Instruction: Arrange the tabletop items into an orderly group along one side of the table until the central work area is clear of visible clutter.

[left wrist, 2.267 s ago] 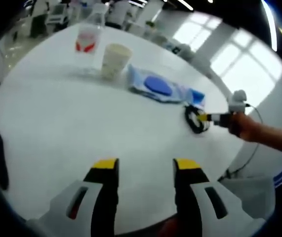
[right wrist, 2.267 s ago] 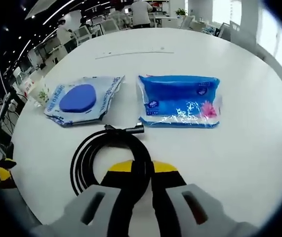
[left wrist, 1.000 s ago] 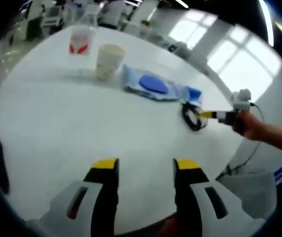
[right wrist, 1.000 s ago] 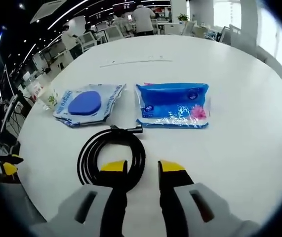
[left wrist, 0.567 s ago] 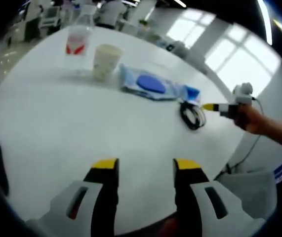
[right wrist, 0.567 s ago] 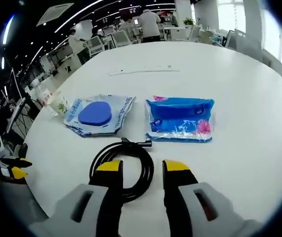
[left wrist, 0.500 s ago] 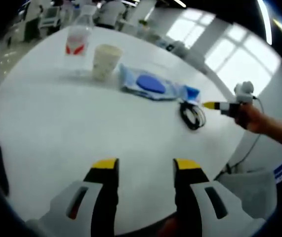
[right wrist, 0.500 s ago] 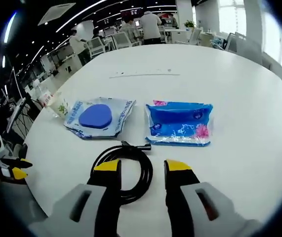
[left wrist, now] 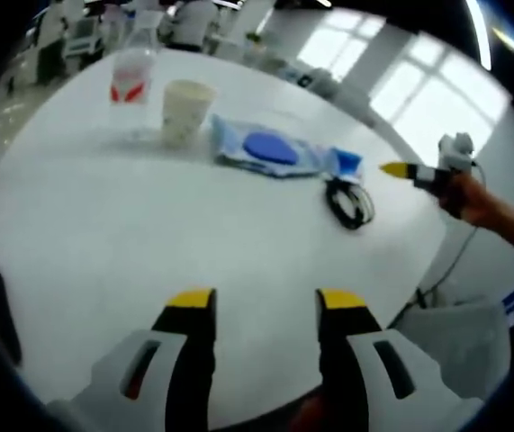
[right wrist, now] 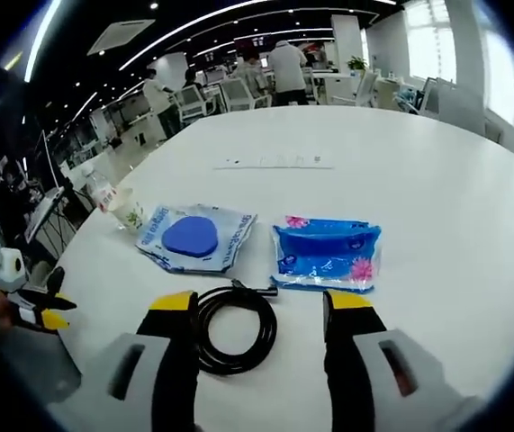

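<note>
**Cable's down, right claw backing off**

Your right gripper [right wrist: 261,306] has let go: jaws spread wide and pulled back, with the coiled black cable [right wrist: 235,328] lying free between the tips. Just beyond sit the wipes pack [right wrist: 195,237] and blue tissue pack [right wrist: 327,254], so it's joined the group. Your left gripper [left wrist: 264,301] hovers open, empty.

Bright window and ceiling light, glare on tabletop, blurred fisheye edges.
</note>
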Demonstrator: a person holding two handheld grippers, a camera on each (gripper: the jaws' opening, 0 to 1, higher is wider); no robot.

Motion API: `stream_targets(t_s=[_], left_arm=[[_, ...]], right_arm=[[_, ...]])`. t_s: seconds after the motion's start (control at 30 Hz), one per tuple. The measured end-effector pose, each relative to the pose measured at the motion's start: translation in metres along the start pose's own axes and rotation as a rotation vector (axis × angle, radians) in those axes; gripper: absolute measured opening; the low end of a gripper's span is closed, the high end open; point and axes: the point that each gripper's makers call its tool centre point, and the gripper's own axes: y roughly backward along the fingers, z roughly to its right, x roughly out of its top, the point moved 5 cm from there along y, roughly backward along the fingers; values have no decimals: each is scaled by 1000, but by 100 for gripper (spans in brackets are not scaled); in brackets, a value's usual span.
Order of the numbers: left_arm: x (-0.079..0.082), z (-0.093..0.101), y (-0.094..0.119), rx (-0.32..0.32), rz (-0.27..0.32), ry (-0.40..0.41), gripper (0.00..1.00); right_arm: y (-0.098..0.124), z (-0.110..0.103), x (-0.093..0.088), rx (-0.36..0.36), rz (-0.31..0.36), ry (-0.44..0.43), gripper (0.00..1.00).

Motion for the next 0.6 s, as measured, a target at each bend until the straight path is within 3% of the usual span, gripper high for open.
stream_targets(t_s=[0.37, 0.6], left_arm=[[1, 0, 1, 8, 3, -10, 42], [4, 1, 2, 10, 7, -21, 43]], right_arm=[[21, -3, -1, 27, 41, 17, 69], [37, -9, -10, 43, 65, 31, 73]])
